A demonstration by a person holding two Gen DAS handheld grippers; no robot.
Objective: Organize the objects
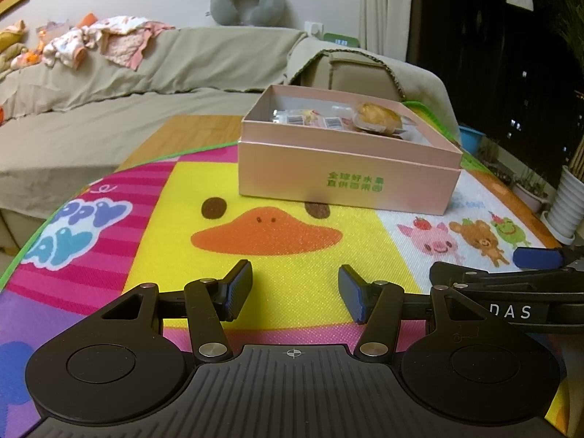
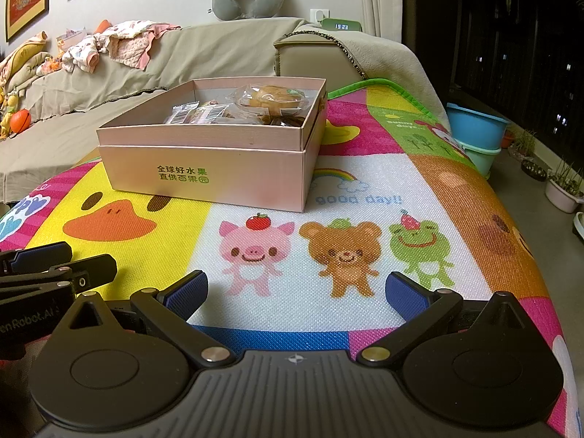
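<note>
Left gripper (image 1: 295, 294), jaws apart with nothing between the blue pads, low over the mat; right gripper (image 2: 296, 297), jaws set wider and likewise empty, just beside its partner, whose fingers enter the right wrist view at 9 o'clock; neither tool touches any object. Pink box (image 2: 211, 168), open-topped and seated in its upturned lid, stands at 12 o'clock of the left gripper and 11 o'clock of the right, well apart from both; inside it lie a wrapped pastry (image 2: 268, 100) toward the far right corner and several small packets (image 2: 193, 113) to the pastry's 9 o'clock; their exact number cannot be told. Play mat (image 2: 365, 189), printed with a duck, pig, bear and frog, bears the box and shows no loose item on its visible surface. Judged progress: the visible objects are gathered in the box, so the sorting appears largely done or awaiting a further step; what remains is not evident. Beyond the mat, at 12 o'clock: covered sofa (image 1: 109, 84) with scattered clothes (image 1: 109, 42); neck pillow (image 1: 248, 0).
</note>
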